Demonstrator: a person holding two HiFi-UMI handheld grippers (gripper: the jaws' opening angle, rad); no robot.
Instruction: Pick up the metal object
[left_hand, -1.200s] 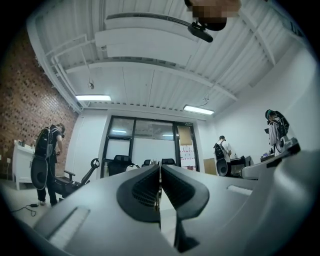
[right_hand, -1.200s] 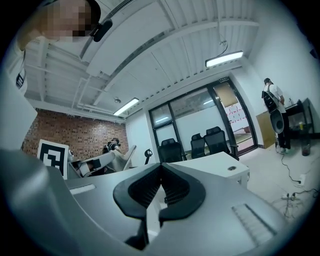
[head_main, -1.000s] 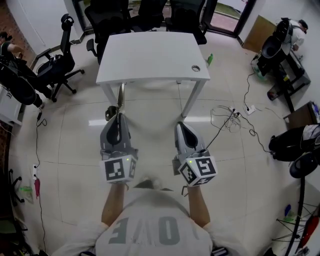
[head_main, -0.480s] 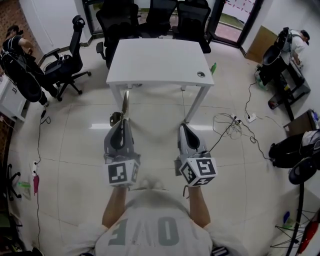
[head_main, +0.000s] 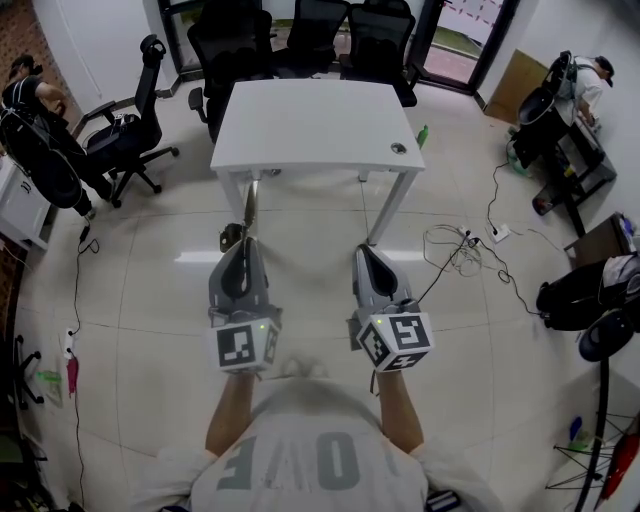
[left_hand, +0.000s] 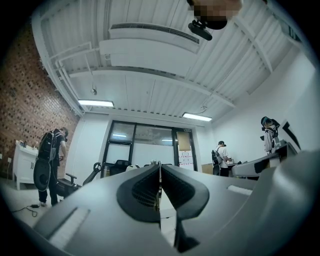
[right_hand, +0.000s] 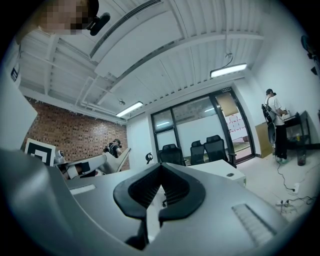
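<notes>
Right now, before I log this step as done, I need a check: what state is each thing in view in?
Left tool: shut on the metal object.
Metal object: held in the air, sticking out forward past the tool's tips toward the table.
Right tool: shut, nothing between its jaws.
White table: standing upright, ahead of both tools.

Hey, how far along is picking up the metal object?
Done: the left claw is shut on the long thin metal object, held in front of the white rectangular table. In hand: only that hold. The right claw is shut, empty. Left: nothing obvious.
</notes>
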